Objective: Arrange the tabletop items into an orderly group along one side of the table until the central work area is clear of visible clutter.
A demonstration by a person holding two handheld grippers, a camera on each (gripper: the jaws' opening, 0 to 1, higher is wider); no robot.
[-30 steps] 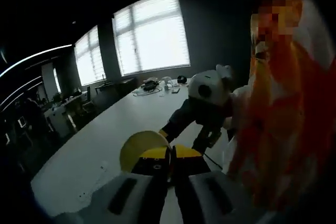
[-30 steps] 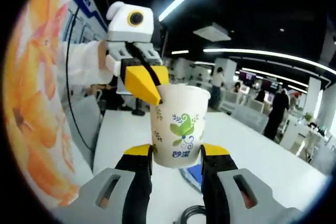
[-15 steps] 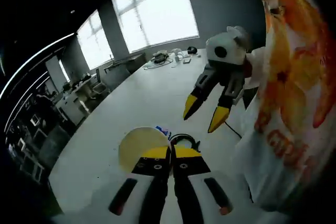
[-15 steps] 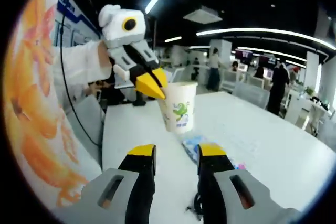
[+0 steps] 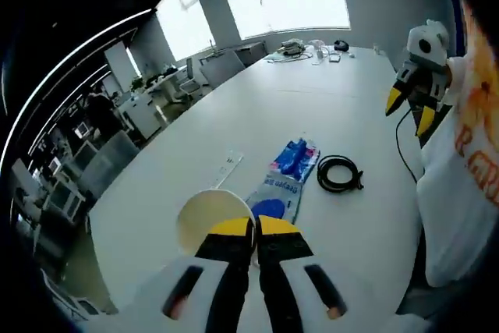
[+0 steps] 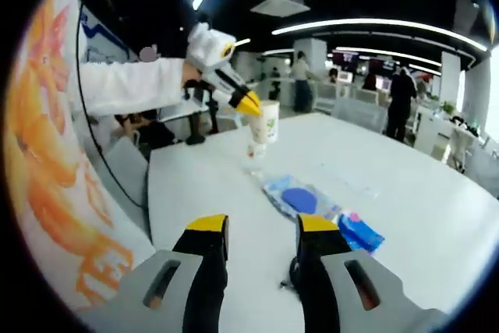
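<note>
A white paper cup (image 5: 209, 220) with a green leaf print hangs above the white table (image 5: 312, 107), and my left gripper (image 5: 254, 228) is shut on its rim. The right gripper view has the same cup (image 6: 263, 122) far off, pinched by the left gripper (image 6: 249, 104). Flat on the table lie blue snack packets (image 5: 284, 181) and a coiled black cable (image 5: 339, 173). My right gripper (image 6: 261, 232) stands open over the table with nothing between its jaws, short of the packets (image 6: 300, 196). From the left it appears at the table's edge, the right gripper (image 5: 409, 112), jaws apart.
A white paper strip (image 5: 228, 168) lies left of the packets. Loose gear (image 5: 308, 48) sits at the table's far end. The person's orange-and-white clothing (image 5: 468, 169) borders the near edge. Chairs (image 5: 222, 64) and people (image 6: 401, 95) stand beyond the table.
My right gripper, which had the cup between its jaws a second ago, has let go and pulled back. The left gripper has carried the cup away from it.
</note>
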